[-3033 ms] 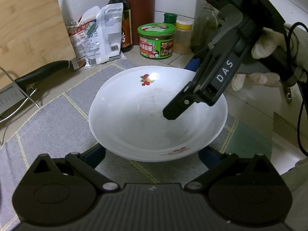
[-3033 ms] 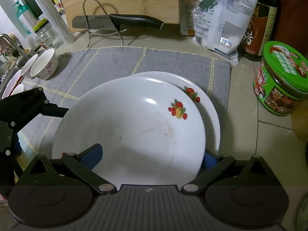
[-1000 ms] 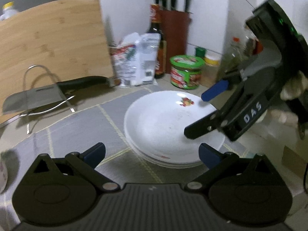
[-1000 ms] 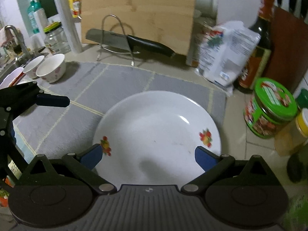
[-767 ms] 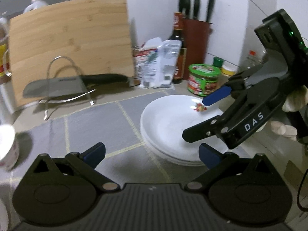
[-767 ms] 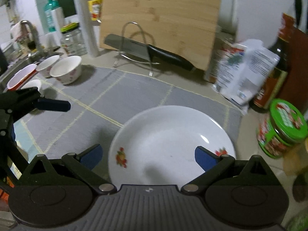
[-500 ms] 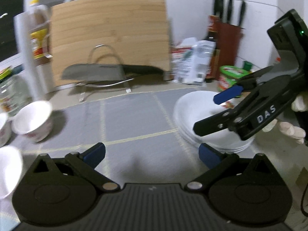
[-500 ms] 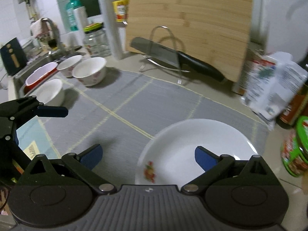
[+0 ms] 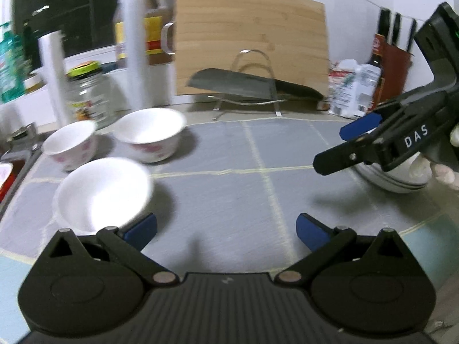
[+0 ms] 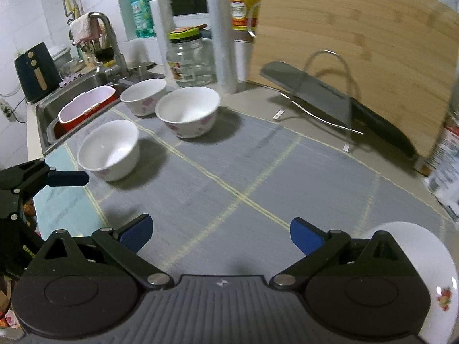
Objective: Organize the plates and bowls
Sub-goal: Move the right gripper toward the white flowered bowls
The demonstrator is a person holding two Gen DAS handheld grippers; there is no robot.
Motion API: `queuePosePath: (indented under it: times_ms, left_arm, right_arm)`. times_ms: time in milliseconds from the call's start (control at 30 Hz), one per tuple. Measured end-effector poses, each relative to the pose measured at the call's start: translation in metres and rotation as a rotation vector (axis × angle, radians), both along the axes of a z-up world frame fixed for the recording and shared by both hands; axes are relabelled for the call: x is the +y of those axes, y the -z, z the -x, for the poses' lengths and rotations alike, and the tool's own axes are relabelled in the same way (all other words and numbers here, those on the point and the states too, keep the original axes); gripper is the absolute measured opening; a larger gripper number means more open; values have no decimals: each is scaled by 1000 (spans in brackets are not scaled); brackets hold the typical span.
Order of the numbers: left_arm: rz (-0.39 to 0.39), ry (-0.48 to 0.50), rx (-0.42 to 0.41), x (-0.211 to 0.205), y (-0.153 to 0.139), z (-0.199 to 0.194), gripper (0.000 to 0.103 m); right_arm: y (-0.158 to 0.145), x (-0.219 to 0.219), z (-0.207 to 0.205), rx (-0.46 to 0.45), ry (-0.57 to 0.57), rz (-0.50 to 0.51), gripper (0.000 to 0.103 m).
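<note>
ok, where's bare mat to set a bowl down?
Free: the grey mat between the three bowls and the stacked plates, in front of the knife rack. Crowded: the sink-side corner with the bowls and the glass jar.

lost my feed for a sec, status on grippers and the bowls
Left gripper open, right gripper open, both empty. Three bowls loose on mat, plates stacked at right. Nothing in the way.

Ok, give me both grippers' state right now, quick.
Left gripper: open, holding nothing.
Right gripper: open, holding nothing.
</note>
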State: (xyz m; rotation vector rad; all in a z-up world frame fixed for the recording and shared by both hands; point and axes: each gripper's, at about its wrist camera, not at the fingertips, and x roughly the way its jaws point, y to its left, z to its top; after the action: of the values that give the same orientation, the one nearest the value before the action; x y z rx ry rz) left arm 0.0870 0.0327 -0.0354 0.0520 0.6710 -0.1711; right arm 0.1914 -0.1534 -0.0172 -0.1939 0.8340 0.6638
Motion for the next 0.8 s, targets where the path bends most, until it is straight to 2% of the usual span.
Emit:
queuePosePath:
  times_ms: [100,233,433,800]
  left_arm:
    - [16,-9,-2,27,3,5,102]
    - [-18,-48,-17,54,10,8,102]
    - [-25,-56,-28,87,18,7,102]
    - [-39,-36,-25,111,33,-7,102]
  right_arm:
    - [3,27,1,9,2,0,103]
    - [6,61,3,12,-4,9,103]
    - [11,99,3,16,-7,20,103]
    - [16,137,-6,10,-21,-3,103]
